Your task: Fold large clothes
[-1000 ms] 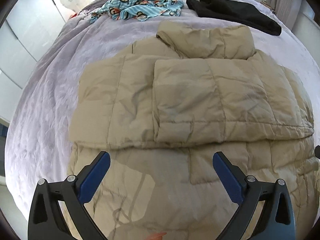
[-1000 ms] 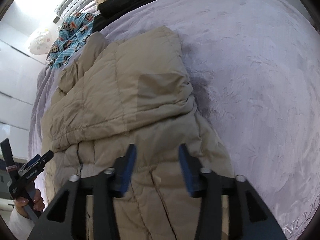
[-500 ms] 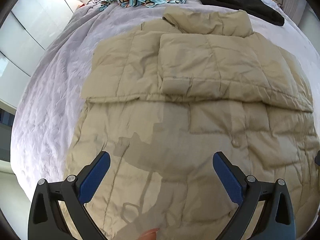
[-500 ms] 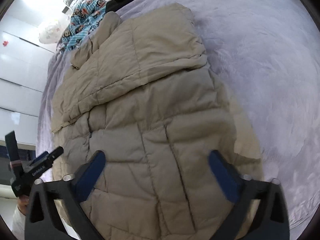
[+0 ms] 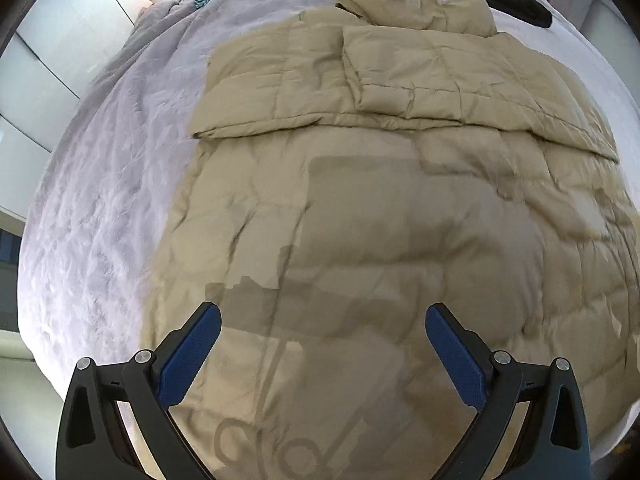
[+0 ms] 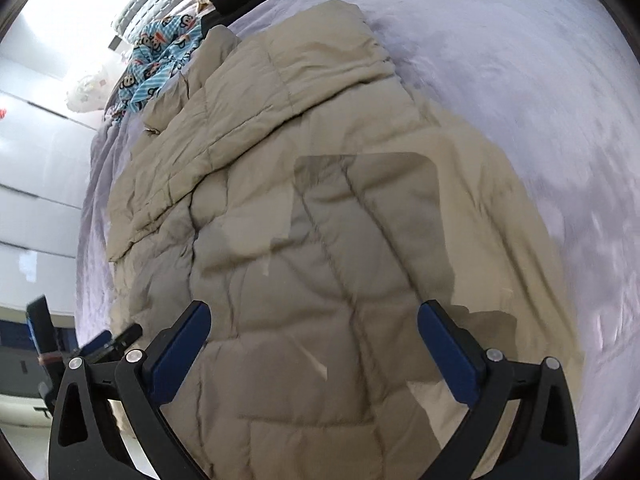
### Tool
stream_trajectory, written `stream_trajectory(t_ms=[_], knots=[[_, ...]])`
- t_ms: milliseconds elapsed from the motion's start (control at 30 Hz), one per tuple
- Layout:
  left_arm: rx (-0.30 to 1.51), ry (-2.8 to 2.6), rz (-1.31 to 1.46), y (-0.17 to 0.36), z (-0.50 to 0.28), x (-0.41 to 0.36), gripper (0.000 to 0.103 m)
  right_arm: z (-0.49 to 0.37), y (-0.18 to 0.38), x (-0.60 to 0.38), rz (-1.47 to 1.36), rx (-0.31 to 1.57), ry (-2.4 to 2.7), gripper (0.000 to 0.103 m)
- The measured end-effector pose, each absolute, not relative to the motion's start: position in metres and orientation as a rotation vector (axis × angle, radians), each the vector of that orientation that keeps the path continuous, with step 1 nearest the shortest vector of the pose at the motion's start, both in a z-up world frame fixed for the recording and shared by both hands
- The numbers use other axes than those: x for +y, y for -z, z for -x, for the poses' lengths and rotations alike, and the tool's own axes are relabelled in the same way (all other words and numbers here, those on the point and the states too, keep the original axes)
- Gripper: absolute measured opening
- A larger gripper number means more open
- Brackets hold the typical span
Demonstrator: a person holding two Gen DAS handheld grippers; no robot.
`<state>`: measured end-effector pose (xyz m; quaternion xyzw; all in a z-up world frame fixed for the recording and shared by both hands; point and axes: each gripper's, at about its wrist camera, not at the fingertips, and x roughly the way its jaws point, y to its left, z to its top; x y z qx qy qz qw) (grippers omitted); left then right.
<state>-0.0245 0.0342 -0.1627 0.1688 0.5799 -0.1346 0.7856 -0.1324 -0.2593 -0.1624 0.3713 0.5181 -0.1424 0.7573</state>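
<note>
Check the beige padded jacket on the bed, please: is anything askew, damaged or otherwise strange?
Nothing looks damaged. The beige jacket lies flat on the lilac bedcover, both sleeves folded across its upper part. Their lower edges run slightly slanted, not level. The left gripper and right gripper are open above its lower half, holding nothing.

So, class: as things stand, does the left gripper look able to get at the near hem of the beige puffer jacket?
Probably yes: the left gripper hangs open just above the beige puffer jacket, with nothing between them.
</note>
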Motion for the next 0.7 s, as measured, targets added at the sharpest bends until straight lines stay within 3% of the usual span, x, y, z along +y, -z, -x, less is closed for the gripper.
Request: stream_trajectory(t_ms=[700], knots=[[1.336,0.348,-0.180,0.129,0.079,0.144,0.102,0.207,0.143,-0.212,-1.077,1.153,0.349,0.103]])
